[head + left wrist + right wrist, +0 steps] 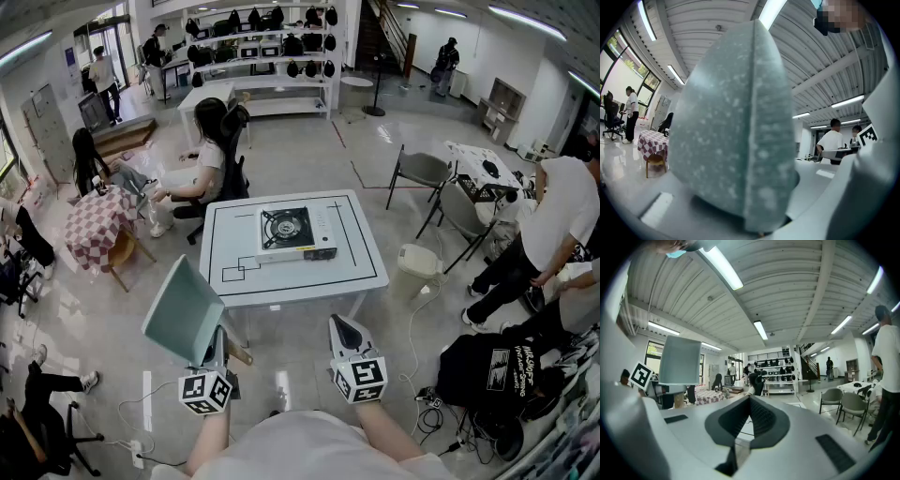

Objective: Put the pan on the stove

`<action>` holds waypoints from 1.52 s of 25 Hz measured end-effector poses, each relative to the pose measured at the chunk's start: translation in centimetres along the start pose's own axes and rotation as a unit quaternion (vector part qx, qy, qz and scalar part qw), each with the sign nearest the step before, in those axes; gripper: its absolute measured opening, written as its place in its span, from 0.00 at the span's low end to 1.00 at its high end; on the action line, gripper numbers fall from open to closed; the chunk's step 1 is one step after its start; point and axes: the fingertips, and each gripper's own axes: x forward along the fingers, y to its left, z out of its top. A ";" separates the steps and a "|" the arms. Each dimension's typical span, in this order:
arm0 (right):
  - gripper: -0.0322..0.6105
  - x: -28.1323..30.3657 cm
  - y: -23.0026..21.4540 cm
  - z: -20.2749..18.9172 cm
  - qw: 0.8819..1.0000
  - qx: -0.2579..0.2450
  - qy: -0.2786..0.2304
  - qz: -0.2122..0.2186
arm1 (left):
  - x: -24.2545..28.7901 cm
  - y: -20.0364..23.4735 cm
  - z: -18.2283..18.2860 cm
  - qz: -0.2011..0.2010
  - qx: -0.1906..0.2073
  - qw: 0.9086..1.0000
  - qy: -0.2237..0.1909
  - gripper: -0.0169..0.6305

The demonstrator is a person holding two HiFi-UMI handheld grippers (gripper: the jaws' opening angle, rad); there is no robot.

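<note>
Pan (183, 311) is clamped by its handle in left tongs (220, 351), raised short of bench (361, 279); stove (295, 232) burner bare, so placement is all yet to do; right tongs (345, 330) closed, empty.

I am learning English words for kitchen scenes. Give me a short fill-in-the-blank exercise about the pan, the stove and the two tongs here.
1. The green pan is gripped by the tongs on the person's ___ side.
2. The portable gas stove stands on a ___ table.
3. The right tongs are shut and hold ___.
Missing words: left; white; nothing.
</note>
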 end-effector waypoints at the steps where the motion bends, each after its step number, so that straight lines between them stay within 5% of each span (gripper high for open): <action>1: 0.06 0.1 0.0 -0.1 1.000 0.000 0.000 0.000 | 0.0 0.1 -0.1 0.001 0.001 1.000 -0.001 0.22; 38: 0.06 1.1 -5.5 0.0 0.999 -0.016 -0.017 0.028 | 3.5 -3.5 -0.6 0.026 0.019 0.999 -0.006 0.22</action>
